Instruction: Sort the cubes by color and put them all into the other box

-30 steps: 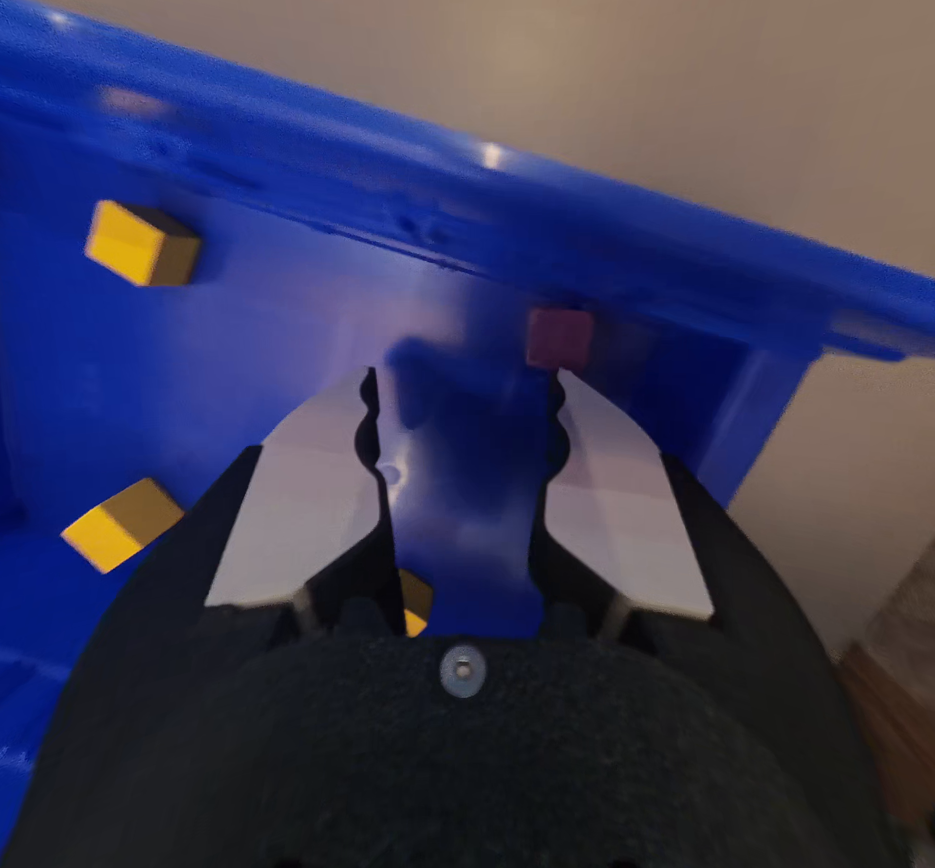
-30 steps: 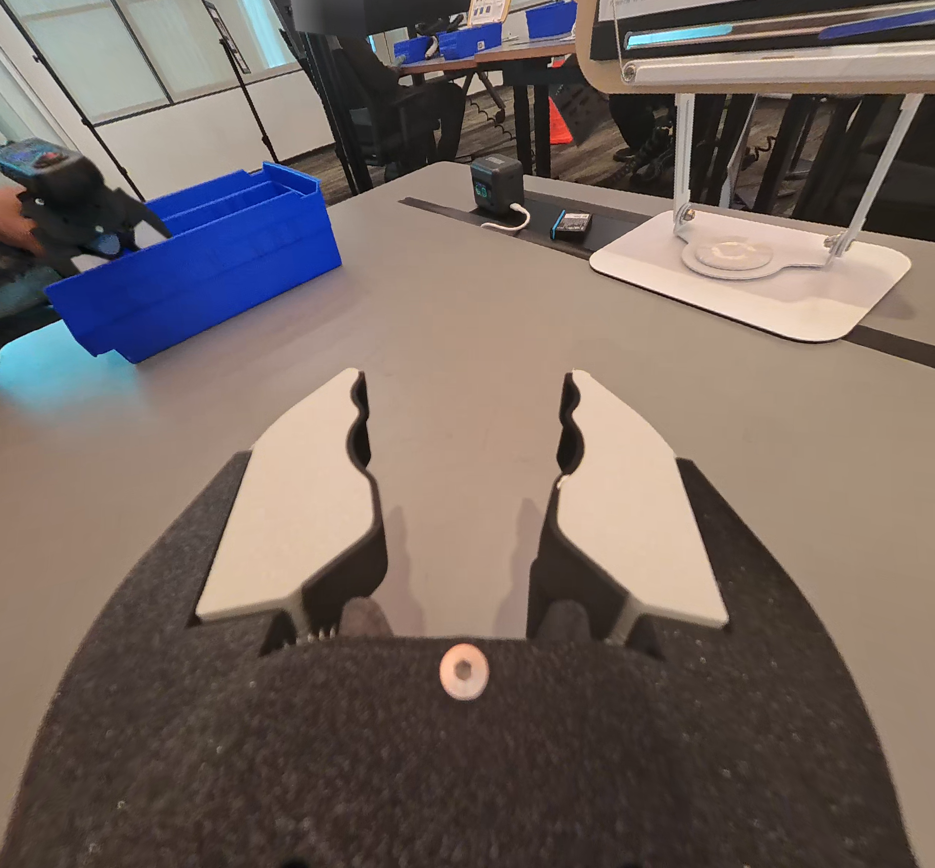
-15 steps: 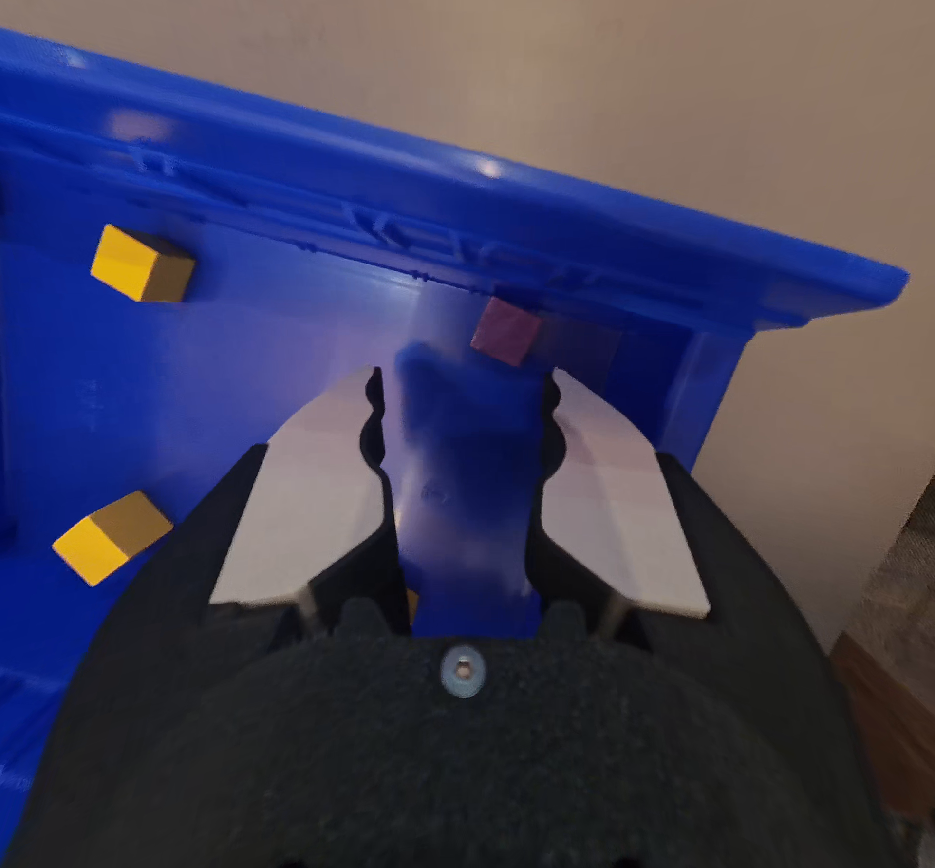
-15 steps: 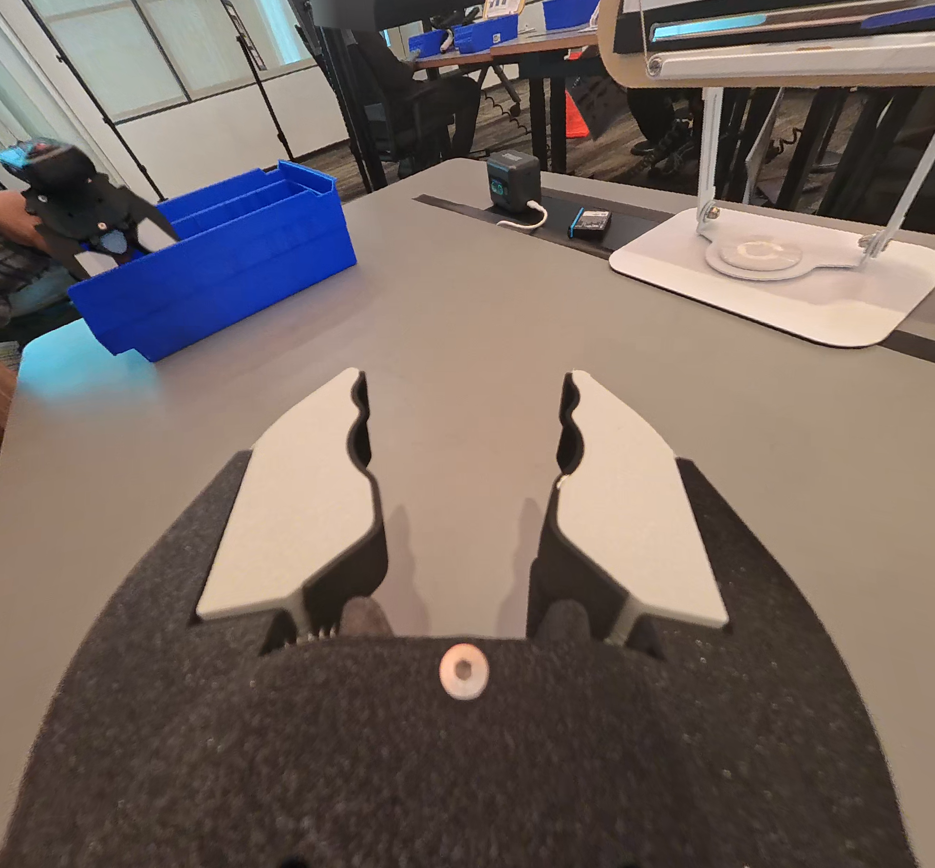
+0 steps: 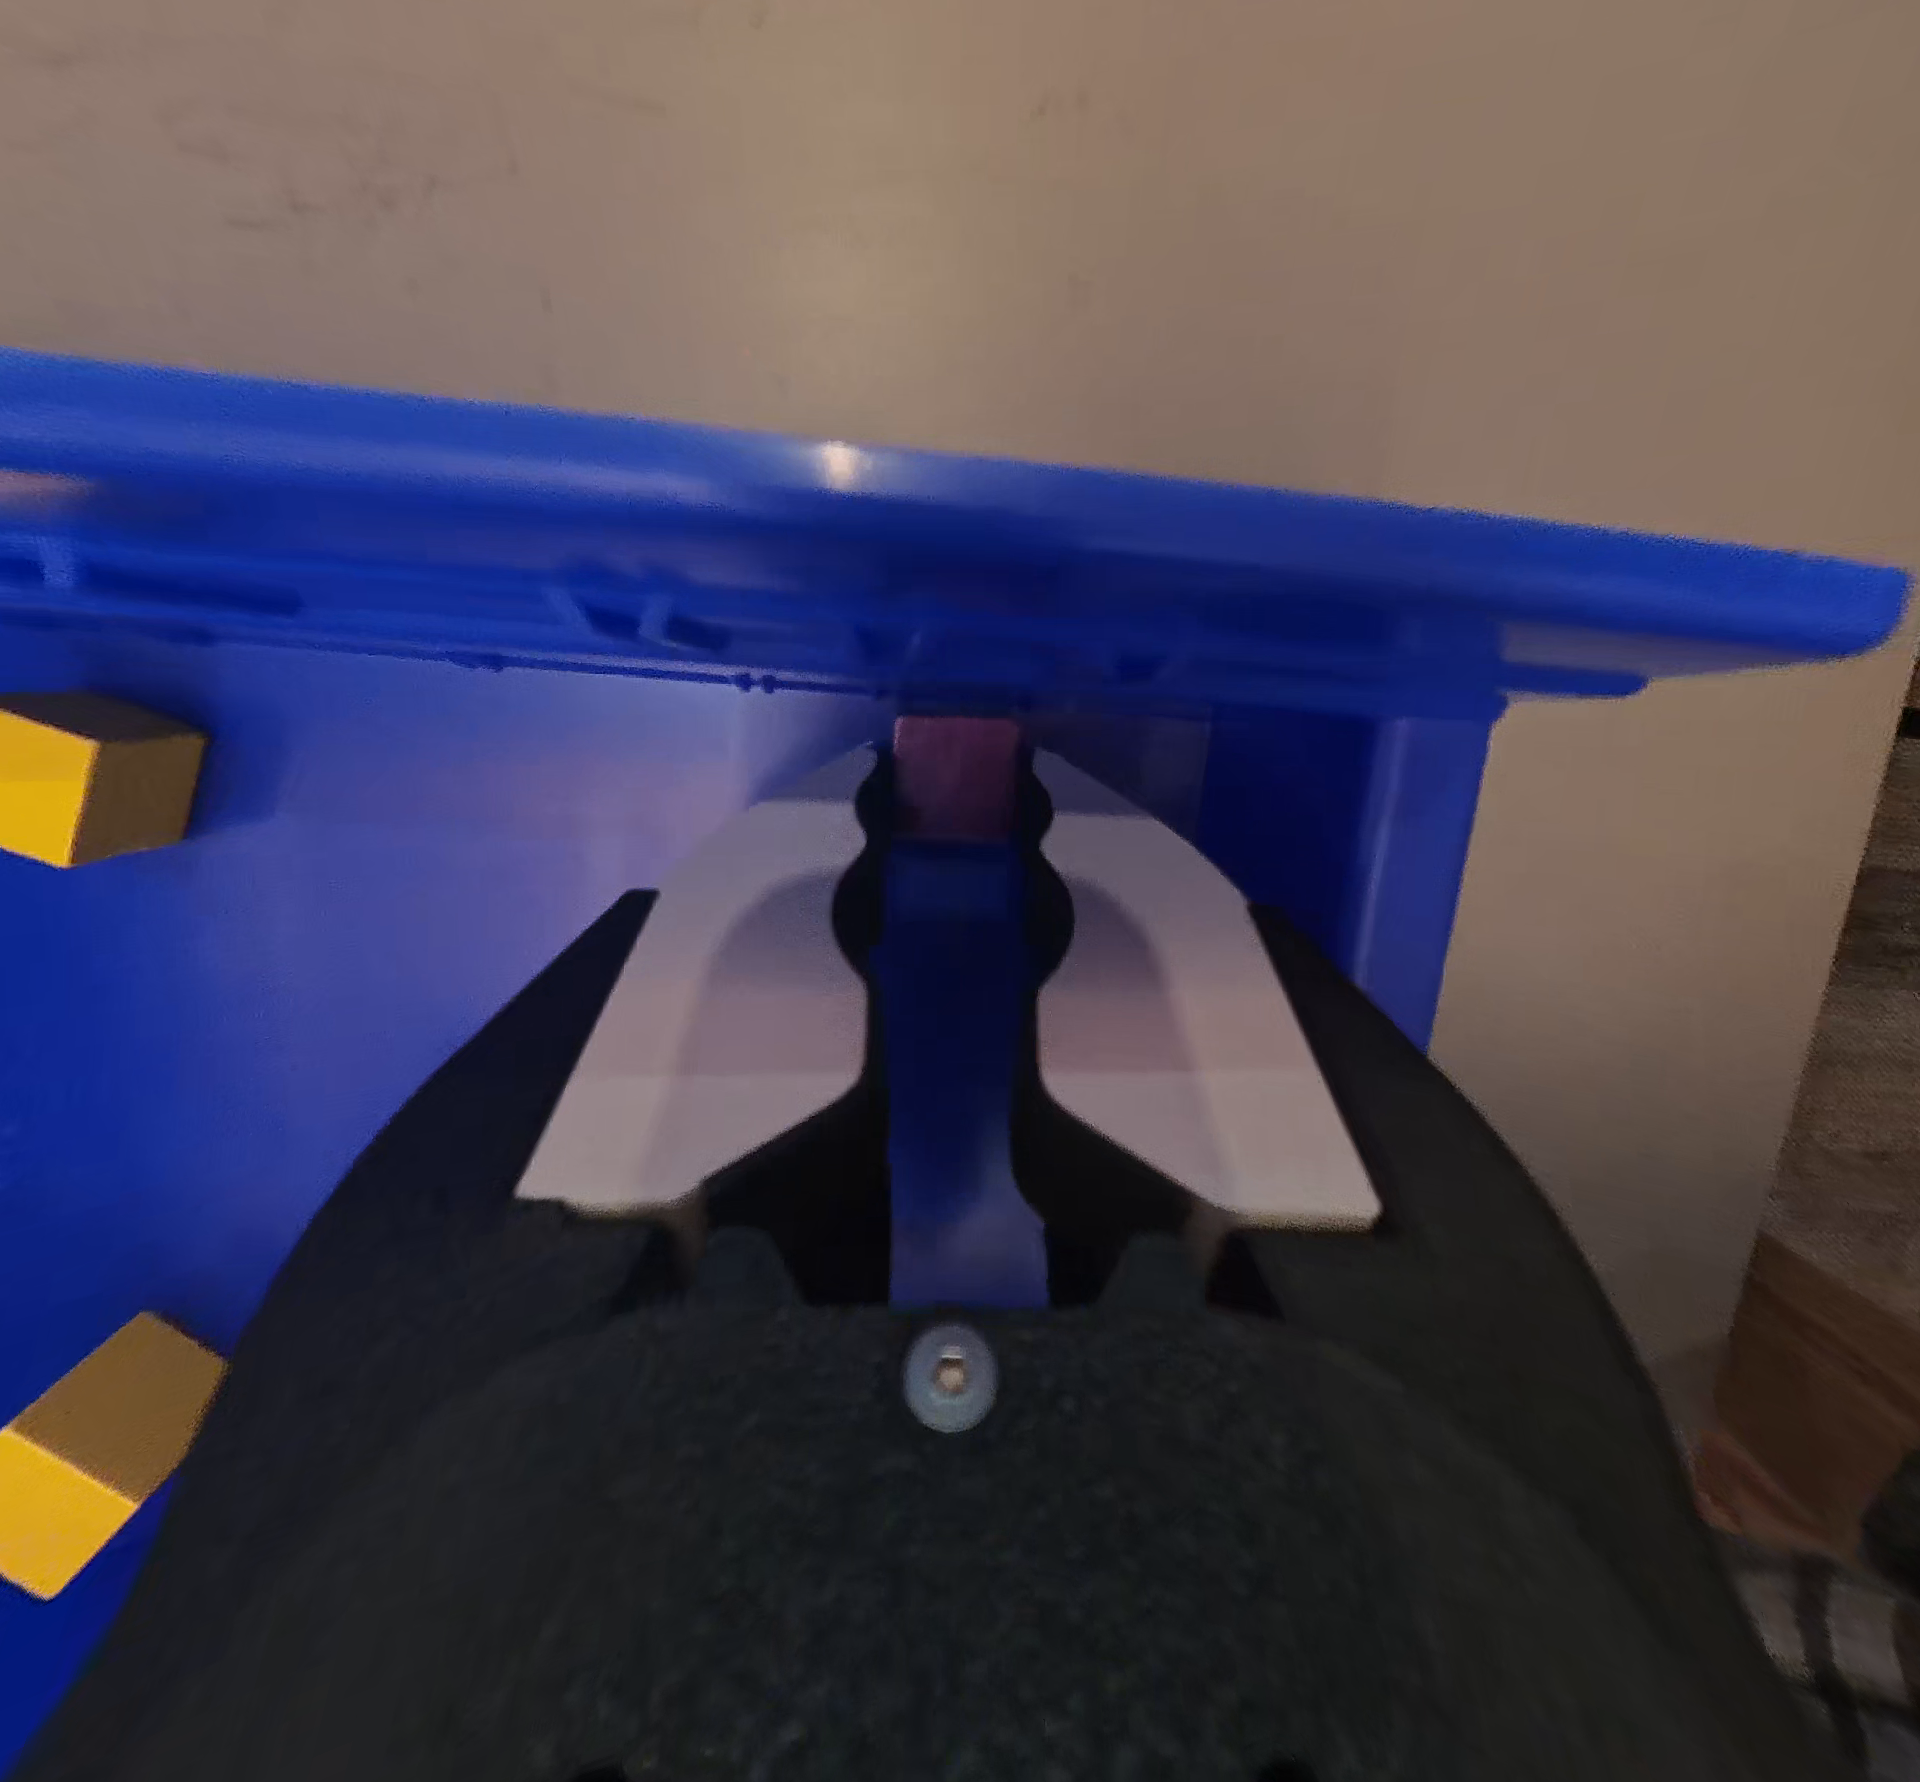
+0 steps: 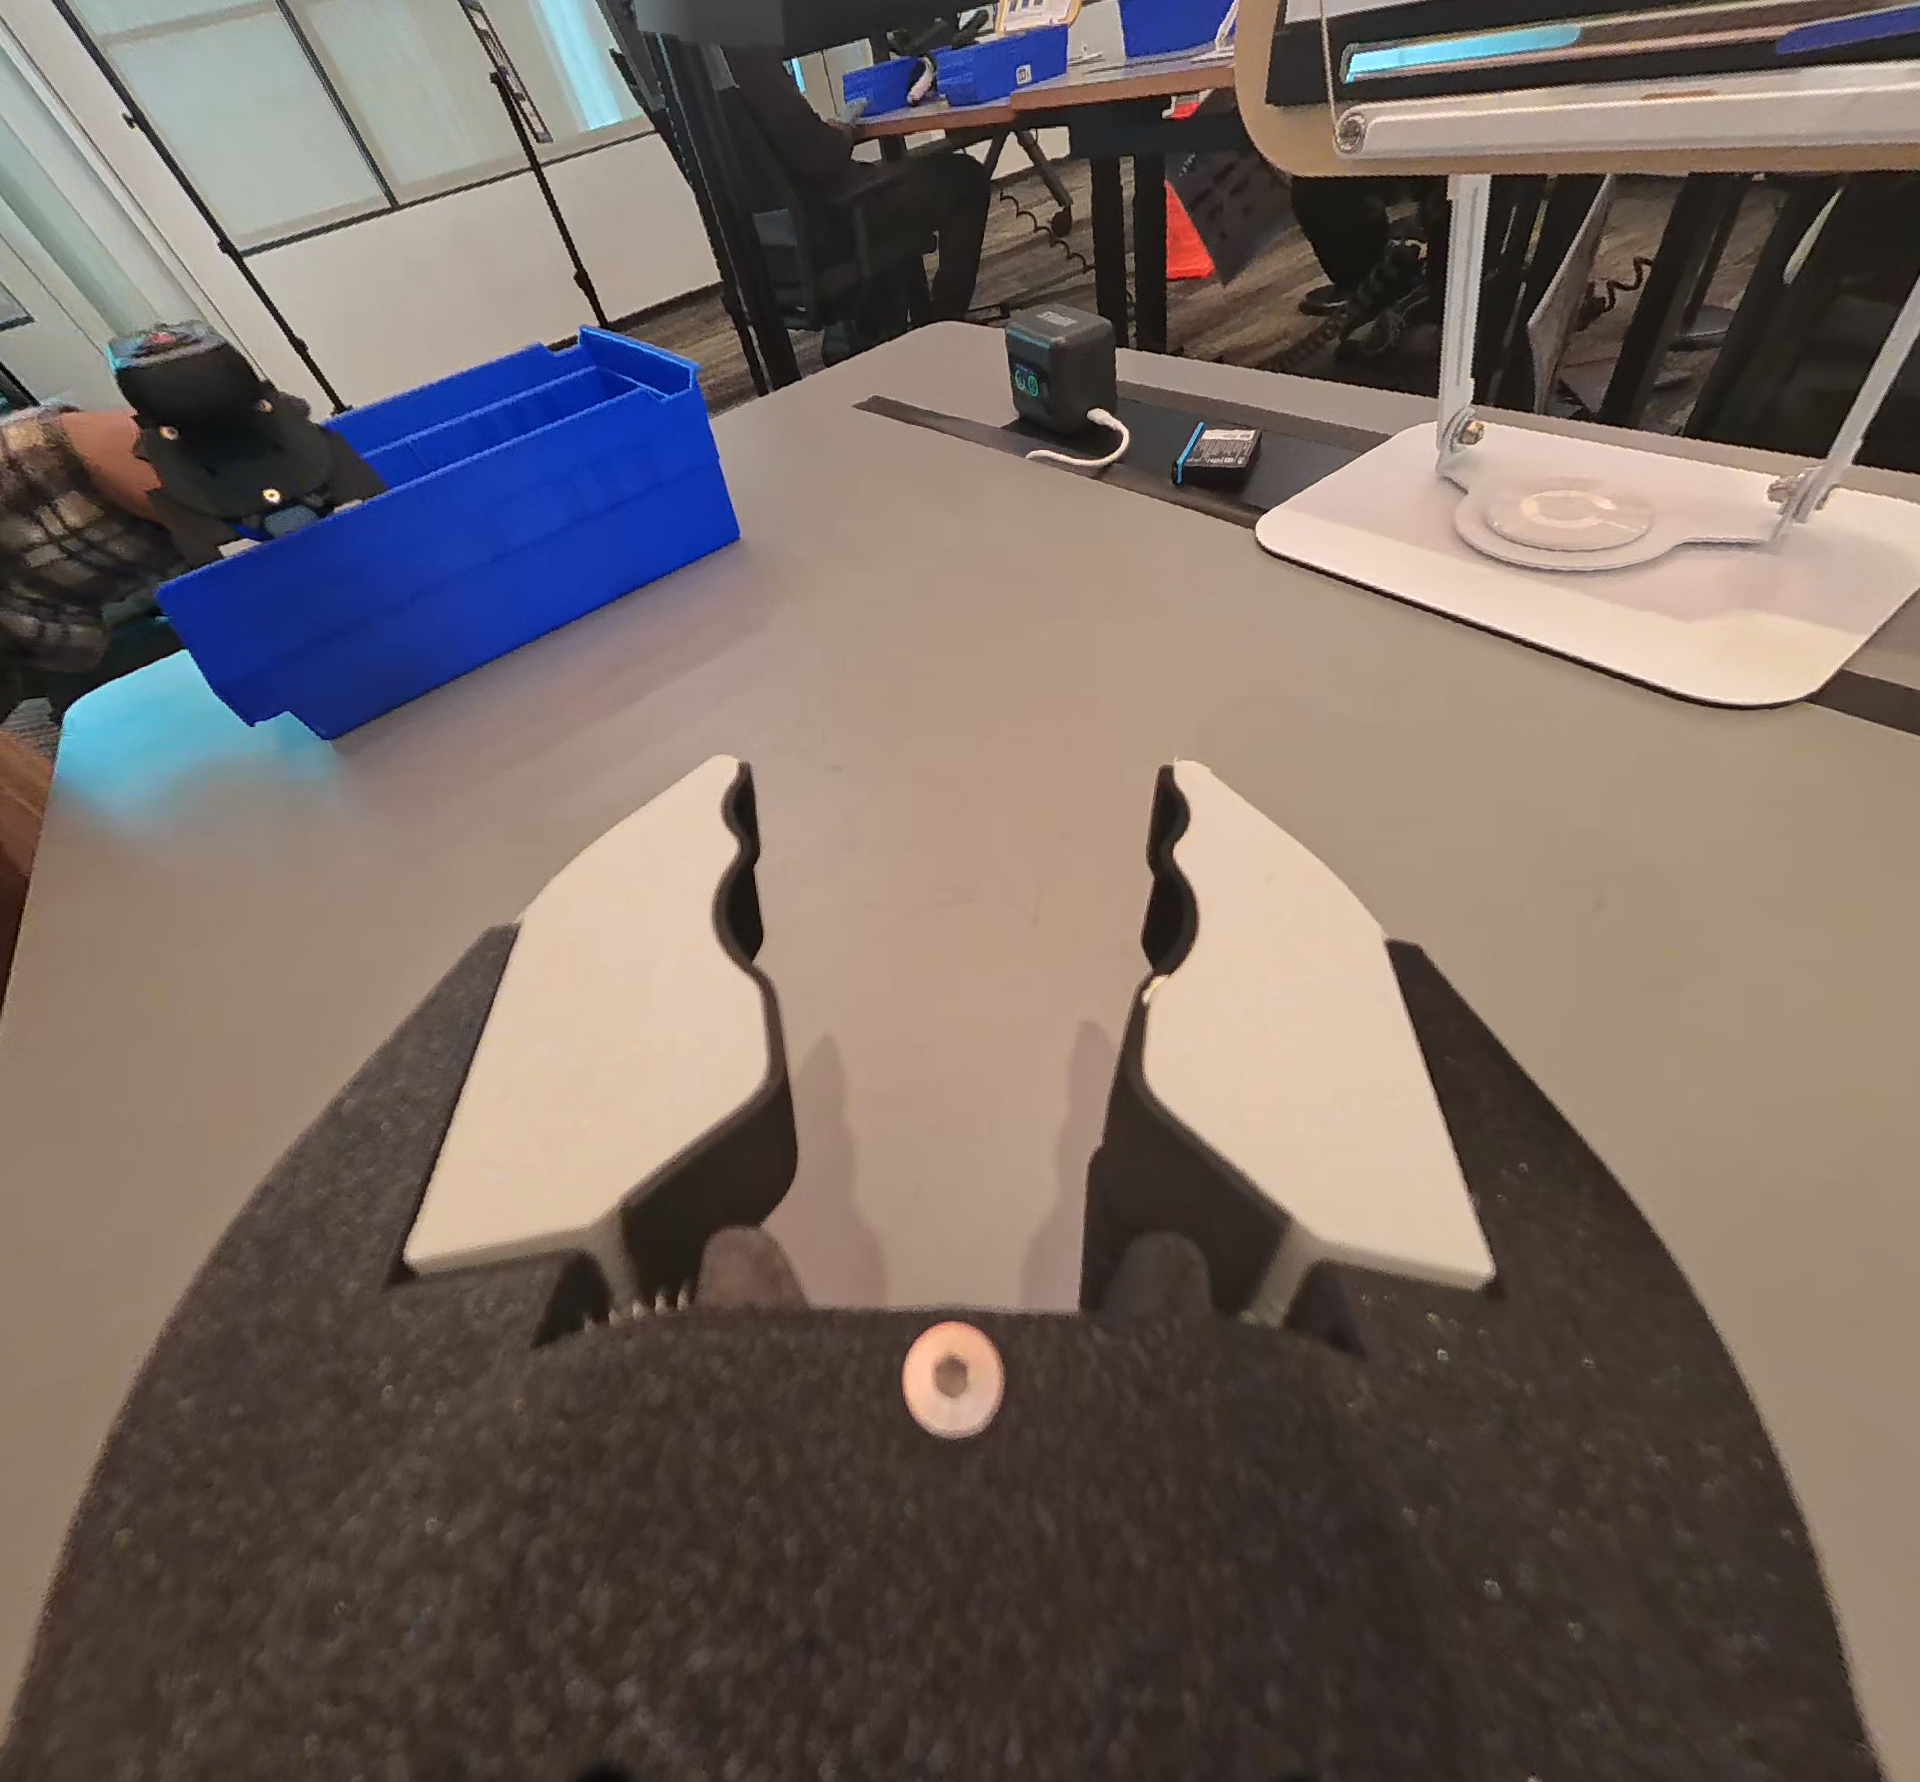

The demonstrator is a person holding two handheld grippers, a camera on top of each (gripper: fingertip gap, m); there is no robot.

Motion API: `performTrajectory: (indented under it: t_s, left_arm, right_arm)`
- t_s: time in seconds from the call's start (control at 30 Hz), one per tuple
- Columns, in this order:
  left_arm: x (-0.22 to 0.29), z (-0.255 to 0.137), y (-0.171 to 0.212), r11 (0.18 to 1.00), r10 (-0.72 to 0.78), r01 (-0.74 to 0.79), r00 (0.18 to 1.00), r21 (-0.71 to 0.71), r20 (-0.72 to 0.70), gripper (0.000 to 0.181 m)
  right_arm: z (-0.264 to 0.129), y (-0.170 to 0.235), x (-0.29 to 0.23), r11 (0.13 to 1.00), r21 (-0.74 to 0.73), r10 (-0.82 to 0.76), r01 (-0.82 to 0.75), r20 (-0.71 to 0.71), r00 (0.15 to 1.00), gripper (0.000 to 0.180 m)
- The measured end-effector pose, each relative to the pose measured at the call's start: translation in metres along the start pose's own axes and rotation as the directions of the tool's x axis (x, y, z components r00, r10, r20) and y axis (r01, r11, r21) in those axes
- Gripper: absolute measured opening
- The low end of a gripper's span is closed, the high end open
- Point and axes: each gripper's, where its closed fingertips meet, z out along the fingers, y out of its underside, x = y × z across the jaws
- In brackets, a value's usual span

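We have our left gripper [image 5: 954, 776] down inside the blue box [image 5: 831, 527], at the corner where the long wall meets the end wall. Its two fingers have drawn in on a dark red cube [image 5: 951, 787], which sits between the tips right against the long wall; the picture is smeared here, so we cannot swear both fingers touch it, but the gap between them matches the cube's width. Two yellow cubes lie on the box floor off to the left, well apart from the red one: one yellow cube [image 5: 99, 802] near the long wall, the other yellow cube [image 5: 94, 1441] farther from that wall, at the picture's edge.

Our right gripper [image 6: 951, 849] hovers over the bare grey table [image 6: 935, 672] with its fingers spread wide and nothing between them. From this view we see the blue box at the table's far left corner, with the left gripper dipped into its near end and a plaid sleeve [image 6: 52, 527] behind it. Across the table stand a small black charger block [image 6: 1060, 371] with a white cable, a flat black battery [image 6: 1218, 456] just beside it, and a white stand base [image 6: 1579, 579] carrying a printed board.
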Motion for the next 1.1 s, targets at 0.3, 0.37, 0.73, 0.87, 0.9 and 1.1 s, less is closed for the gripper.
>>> performTrajectory:
  t_s: [0.3, 0.37, 0.73, 0.87, 0.9, 1.1]
  left_arm:
    - [-0.041, -0.094, -0.04, 0.925, -0.149, 0.011, 0.93, 0.379, 0.336, 0.022]
    - [-0.044, -0.127, -0.068, 0.876, -0.187, -0.051, 0.88, 0.479, 0.436, 0.022]
    - [0.026, -0.145, -0.304, 0.422, -0.131, -0.417, 0.851, 0.805, 0.509, 0.022]
    - [0.039, -0.108, -0.357, 0.268, -0.049, -0.414, 0.896, 0.87, 0.442, 0.022]
    - [0.039, -0.099, -0.365, 0.248, -0.034, -0.404, 0.904, 0.88, 0.425, 0.022]
    - [0.041, -0.053, -0.393, 0.214, 0.046, -0.379, 0.924, 0.9, 0.378, 0.022]
  right_arm:
    - [-0.007, -0.012, -0.011, 0.995, 0.058, 0.083, -0.087, 0.06, 0.995, 0.07]
    - [-0.005, -0.016, -0.02, 0.987, 0.066, 0.141, -0.149, 0.112, 0.984, 0.069]
    - [0.006, -0.064, -0.134, 0.752, -0.194, 0.559, -0.63, 0.695, 0.452, 0.066]
    - [-0.001, -0.07, -0.146, 0.632, -0.337, 0.643, -0.697, 0.731, 0.229, 0.061]
    - [-0.003, -0.068, -0.146, 0.62, -0.353, 0.653, -0.701, 0.728, 0.211, 0.06]
    - [-0.008, -0.052, -0.143, 0.598, -0.398, 0.705, -0.695, 0.674, 0.221, 0.058]
